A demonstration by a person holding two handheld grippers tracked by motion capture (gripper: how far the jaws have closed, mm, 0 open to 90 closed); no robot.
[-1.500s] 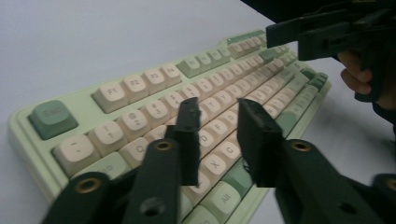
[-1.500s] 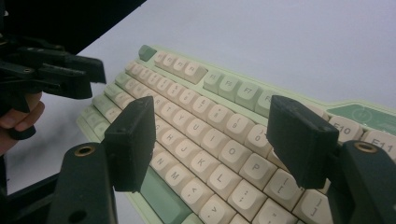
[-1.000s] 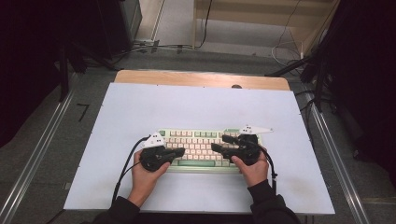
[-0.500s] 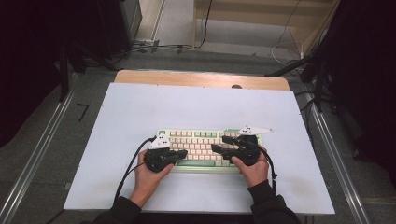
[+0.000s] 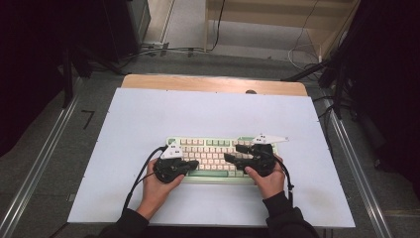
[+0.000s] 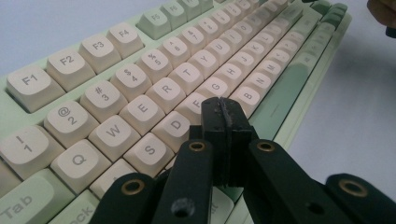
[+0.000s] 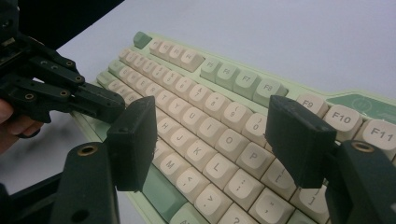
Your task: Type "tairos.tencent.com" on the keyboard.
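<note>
High view: a mint-green keyboard (image 5: 213, 159) with cream keycaps lies on the white desk (image 5: 208, 114), in its near half and a little right of centre, long side running left to right. A person's forearms come in from the bottom edge, each hand holding a black claw over the keyboard. The left claw (image 5: 192, 164) sits at the keyboard's near left part, its tips pointing right along the lower key rows. The right claw (image 5: 233, 152) sits at the near right part, its tips pointing left toward the middle keys. The two claws are near each other but apart. A black cable (image 5: 141, 179) loops from the left claw back toward the sleeve.

Left gripper view: the left claw (image 6: 223, 108) is clenched, its two pads pressed flat together with nothing between them, and the tip hovers over or rests at the F and G keys; contact cannot be judged. The letter rows (image 6: 154, 100) run off diagonally toward the upper right.

Right gripper view: the right claw (image 7: 210, 137) is released, its jaws standing wide apart above the K, L, O and P keys, gripping nothing. The left claw (image 7: 100, 103) shows at the left edge, closed, reaching in over the keyboard's (image 7: 233, 88) far rows of keys.
</note>
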